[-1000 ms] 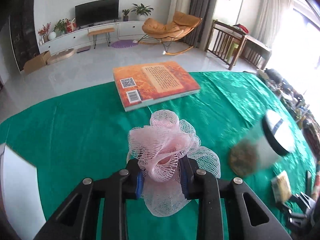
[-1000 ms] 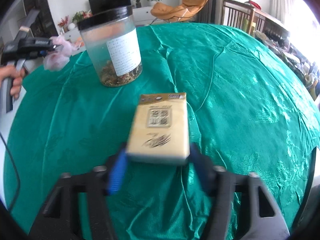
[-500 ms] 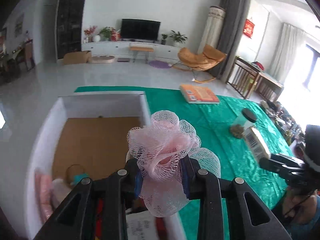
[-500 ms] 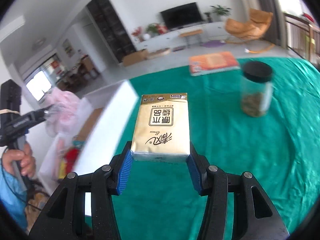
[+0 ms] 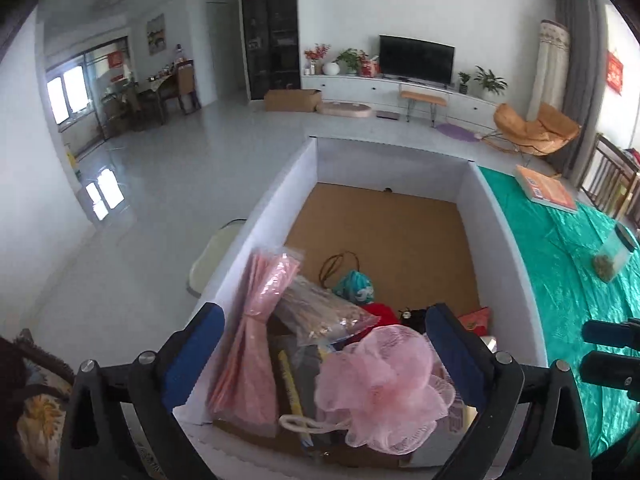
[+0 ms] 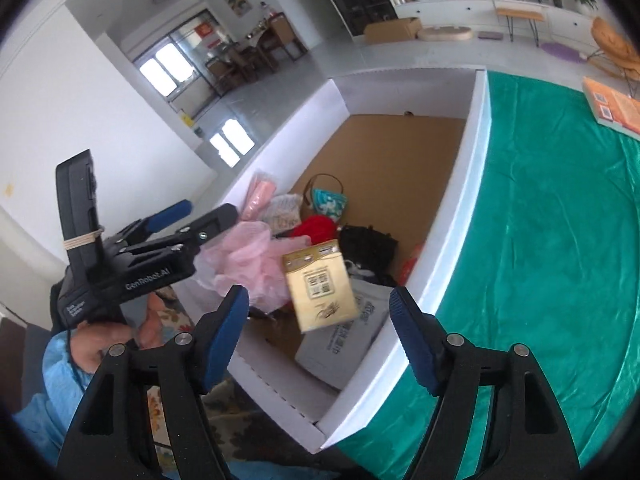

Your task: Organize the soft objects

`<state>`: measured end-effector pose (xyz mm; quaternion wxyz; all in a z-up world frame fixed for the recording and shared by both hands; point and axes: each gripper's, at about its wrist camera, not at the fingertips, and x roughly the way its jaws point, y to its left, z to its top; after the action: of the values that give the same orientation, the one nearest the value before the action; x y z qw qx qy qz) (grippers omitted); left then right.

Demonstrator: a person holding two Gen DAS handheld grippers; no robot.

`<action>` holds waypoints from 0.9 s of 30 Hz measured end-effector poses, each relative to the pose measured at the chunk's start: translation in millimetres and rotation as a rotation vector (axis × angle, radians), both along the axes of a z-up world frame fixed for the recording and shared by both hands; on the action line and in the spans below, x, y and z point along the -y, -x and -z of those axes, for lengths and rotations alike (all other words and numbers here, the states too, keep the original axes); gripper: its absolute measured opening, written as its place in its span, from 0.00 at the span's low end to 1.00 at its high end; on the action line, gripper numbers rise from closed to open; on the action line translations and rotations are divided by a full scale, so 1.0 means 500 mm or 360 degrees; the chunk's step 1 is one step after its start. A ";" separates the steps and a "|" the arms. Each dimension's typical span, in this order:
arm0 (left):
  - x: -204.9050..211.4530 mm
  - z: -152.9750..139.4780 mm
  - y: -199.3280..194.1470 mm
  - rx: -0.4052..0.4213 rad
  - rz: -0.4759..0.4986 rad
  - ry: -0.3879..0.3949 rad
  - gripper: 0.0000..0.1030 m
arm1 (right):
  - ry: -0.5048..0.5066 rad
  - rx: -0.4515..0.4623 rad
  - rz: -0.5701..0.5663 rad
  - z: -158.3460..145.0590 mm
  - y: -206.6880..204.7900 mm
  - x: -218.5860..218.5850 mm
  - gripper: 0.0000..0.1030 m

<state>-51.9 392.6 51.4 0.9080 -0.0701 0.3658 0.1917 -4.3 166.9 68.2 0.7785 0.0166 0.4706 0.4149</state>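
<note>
Both grippers had travelled from over the green cloth (image 5: 568, 280) to above the white box (image 5: 500, 216) at the cloth's edge, and the jaws of both had just been opening. Left gripper (image 5: 324, 340) stood with its blue pads spread wide; the pink sponge (image 5: 380, 384), pinched between them half a second earlier, now lay free between the jaws, touching neither pad, over the pile at the near end of the box. In the right wrist view the left gripper (image 6: 188, 216) appeared at left, gripped by a hand (image 6: 100, 344) in a blue sleeve, with the sponge (image 6: 244, 264) just beside its tips. Right gripper (image 6: 320, 320) also had its pads parted; the tissue pack (image 6: 320, 292), clamped earlier, sat tilted and slightly blurred between the jaws, clear of both pads, above the box contents. Whether pack or sponge already rested on the pile could not be told. A jar (image 5: 610, 258) and a book (image 5: 546, 190) stood on the cloth, well apart from the box.
</note>
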 end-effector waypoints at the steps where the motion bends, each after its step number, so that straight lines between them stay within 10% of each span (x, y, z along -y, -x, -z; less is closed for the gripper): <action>1: 0.003 0.001 0.005 -0.0005 -0.0036 -0.0021 0.97 | 0.0022 0.0032 0.0017 -0.004 0.000 0.007 0.74; 13: 0.041 0.005 0.022 -0.0065 -0.0237 -0.0094 0.97 | 0.0327 0.0359 -0.0007 -0.027 0.022 -0.021 0.74; 27: 0.057 0.016 0.021 -0.0145 -0.0283 -0.0169 0.97 | 0.0396 0.0407 -0.0037 -0.019 0.038 -0.029 0.74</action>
<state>-62.4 364.3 43.3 0.8722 -0.0453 0.3885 0.2936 -23.2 181.5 77.9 0.8232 -0.1382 0.4156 0.3613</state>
